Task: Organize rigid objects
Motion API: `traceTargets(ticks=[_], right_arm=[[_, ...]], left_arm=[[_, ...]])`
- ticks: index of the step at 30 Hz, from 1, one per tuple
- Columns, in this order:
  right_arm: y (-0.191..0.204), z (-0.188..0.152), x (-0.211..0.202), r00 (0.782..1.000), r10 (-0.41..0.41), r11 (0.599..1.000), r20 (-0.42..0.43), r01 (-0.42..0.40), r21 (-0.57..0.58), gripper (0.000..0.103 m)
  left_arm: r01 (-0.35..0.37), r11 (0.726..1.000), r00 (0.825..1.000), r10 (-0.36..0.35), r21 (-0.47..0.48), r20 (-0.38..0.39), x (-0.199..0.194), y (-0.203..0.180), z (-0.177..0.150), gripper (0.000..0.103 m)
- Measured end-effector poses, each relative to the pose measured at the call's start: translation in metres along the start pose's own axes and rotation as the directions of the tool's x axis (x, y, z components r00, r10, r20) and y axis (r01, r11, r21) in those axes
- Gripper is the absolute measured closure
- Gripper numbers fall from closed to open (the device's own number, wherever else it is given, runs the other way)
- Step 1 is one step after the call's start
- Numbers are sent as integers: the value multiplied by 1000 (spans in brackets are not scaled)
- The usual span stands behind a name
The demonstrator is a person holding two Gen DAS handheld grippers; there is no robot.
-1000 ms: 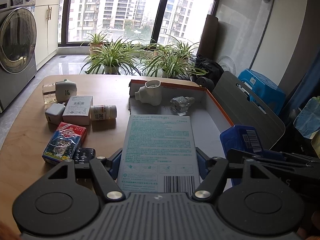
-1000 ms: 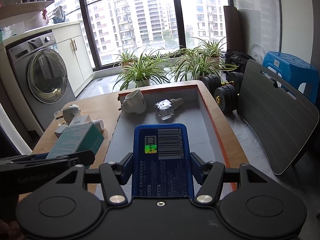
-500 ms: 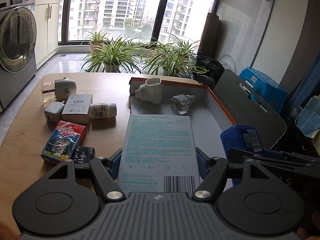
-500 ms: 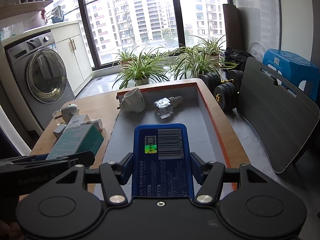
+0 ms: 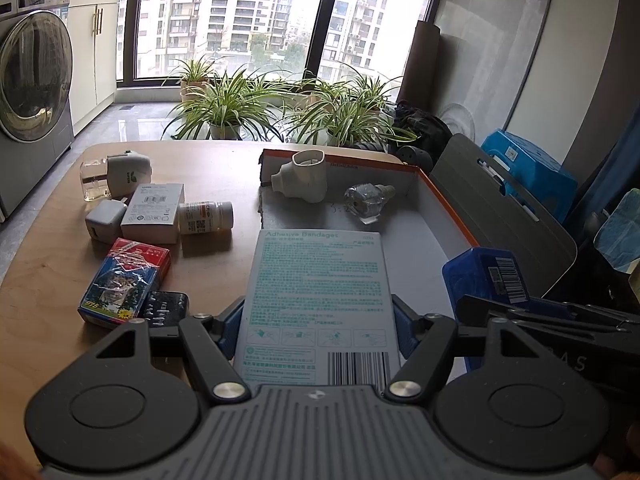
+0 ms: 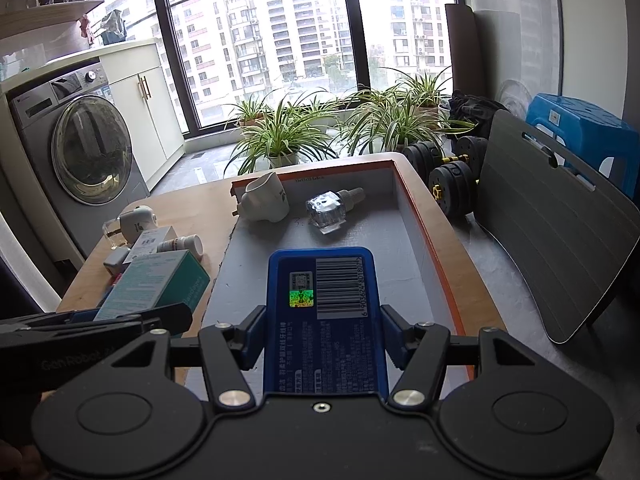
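My left gripper (image 5: 318,328) is shut on a pale teal box of adhesive bandages (image 5: 318,304), held over the near end of the grey tray with orange rim (image 5: 444,200). To its right, my right gripper (image 6: 323,334) is shut on a blue flat case with a barcode (image 6: 324,320), also above that tray (image 6: 424,236). The blue case (image 5: 486,280) shows in the left wrist view, the bandage box (image 6: 156,286) in the right one. A white plug-in holder (image 5: 302,178) and a clear faceted bottle (image 5: 366,200) lie at the tray's far end.
On the wooden table (image 5: 52,276) left of the tray lie a red card box (image 5: 126,280), a black case (image 5: 166,308), a white carton (image 5: 154,212), a pill bottle (image 5: 204,218), a charger cube (image 5: 104,226) and a white diffuser (image 5: 128,172). Potted plants, dumbbells (image 6: 448,176) and a grey board (image 6: 560,240) stand beyond.
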State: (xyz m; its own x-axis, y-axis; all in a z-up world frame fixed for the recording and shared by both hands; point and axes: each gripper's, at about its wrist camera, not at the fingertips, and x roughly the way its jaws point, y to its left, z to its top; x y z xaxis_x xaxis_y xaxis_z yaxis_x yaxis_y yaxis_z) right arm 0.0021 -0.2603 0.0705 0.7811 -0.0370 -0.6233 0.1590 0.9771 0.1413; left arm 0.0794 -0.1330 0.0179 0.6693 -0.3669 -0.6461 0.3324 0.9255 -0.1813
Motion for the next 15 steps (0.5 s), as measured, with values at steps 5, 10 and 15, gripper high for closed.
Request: traceTargets(ticks=[5, 10, 15], right_arm=[[0, 1, 0, 1000, 0, 1000, -1, 0, 0, 31], [-2, 4, 5, 1000, 0, 1000, -4, 0, 1, 32], [-1, 5, 9, 1000, 1, 1000, -9, -1, 1, 32]], left_arm=[[-1, 1000, 1000, 1, -1, -1, 1, 0, 0, 31], [0, 1000, 1000, 0, -1, -1, 1, 0, 0, 31], [-1, 1000, 1000, 1, 1, -2, 2, 0, 0, 31]])
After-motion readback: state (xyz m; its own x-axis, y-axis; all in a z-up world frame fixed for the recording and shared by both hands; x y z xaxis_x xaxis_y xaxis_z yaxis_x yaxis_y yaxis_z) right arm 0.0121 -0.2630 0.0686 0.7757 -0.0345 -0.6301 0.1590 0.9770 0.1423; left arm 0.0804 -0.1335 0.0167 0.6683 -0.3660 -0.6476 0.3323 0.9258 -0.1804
